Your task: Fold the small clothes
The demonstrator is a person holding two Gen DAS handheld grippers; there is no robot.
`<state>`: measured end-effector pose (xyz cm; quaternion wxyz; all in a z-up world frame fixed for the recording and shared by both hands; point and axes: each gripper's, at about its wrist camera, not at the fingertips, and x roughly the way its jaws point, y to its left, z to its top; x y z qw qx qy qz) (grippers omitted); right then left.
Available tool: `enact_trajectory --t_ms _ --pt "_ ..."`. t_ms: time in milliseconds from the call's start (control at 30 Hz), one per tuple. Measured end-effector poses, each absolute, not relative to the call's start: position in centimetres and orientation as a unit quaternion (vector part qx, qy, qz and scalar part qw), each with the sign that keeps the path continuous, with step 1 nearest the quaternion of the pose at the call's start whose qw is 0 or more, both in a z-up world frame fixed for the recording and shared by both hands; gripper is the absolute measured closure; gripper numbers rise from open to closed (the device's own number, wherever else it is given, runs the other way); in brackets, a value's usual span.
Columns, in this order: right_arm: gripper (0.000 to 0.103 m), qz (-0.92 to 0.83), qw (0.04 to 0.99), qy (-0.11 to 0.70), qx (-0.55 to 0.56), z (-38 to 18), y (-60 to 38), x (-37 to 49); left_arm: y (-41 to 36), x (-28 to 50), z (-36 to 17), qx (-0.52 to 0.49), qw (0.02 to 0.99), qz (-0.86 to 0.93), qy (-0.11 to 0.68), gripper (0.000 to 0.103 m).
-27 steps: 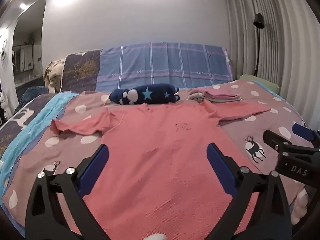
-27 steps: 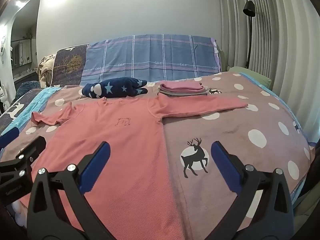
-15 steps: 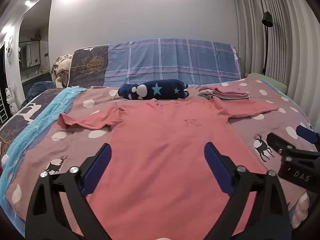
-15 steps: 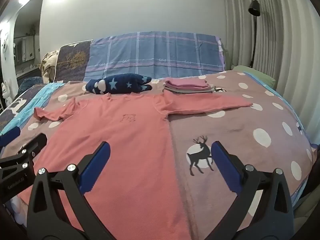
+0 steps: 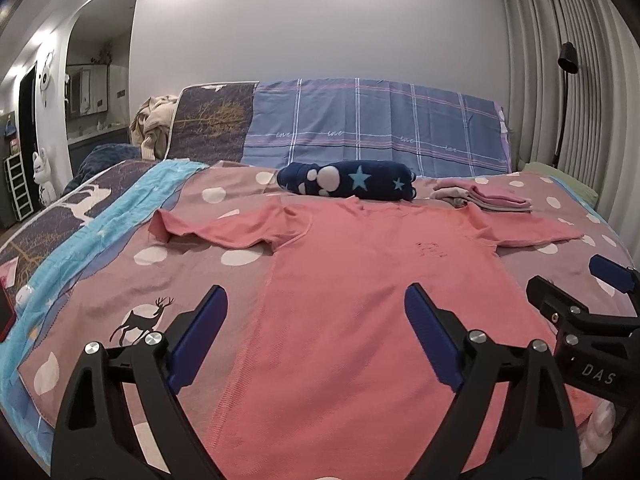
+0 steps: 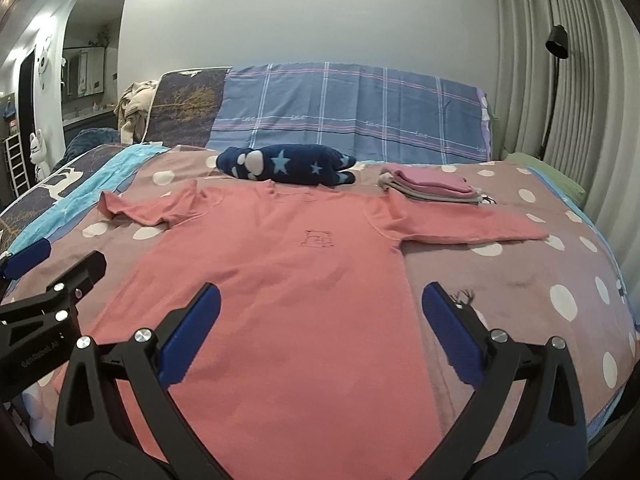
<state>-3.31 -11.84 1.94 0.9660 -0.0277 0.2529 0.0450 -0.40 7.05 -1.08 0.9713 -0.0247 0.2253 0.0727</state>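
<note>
A coral-pink long-sleeved shirt (image 5: 360, 264) (image 6: 280, 272) lies spread face up on the bed, with its neck towards the headboard. One sleeve lies stretched out to the right and the other is bunched at the left. My left gripper (image 5: 316, 300) hovers open above the shirt's lower left side edge, with nothing between its blue pads. Above the lower right side edge my right gripper (image 6: 322, 296) stands wide open and holds nothing. Each gripper also shows at the edge of the other's view.
A rolled navy cloth with stars (image 5: 352, 182) (image 6: 288, 166) lies behind the shirt's collar. A stack of folded pink and grey clothes (image 5: 484, 198) (image 6: 432, 188) sits by the right sleeve. The dotted deer-print bedspread (image 6: 520, 280) ends at the near edge. Curtains and a floor lamp (image 6: 556, 44) stand on the right.
Both grippers have shifted left across the bed. The left one now straddles the shirt's left edge, and the right one has come over the shirt body. Both stay open.
</note>
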Motion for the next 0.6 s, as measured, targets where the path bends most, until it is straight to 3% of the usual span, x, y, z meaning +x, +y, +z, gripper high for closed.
enact_trajectory --t_ms 600 --pt "0.002 0.041 0.959 0.278 -0.043 1.0 -8.7 0.6 11.1 2.5 -2.5 -0.07 0.964 0.058 0.25 0.017"
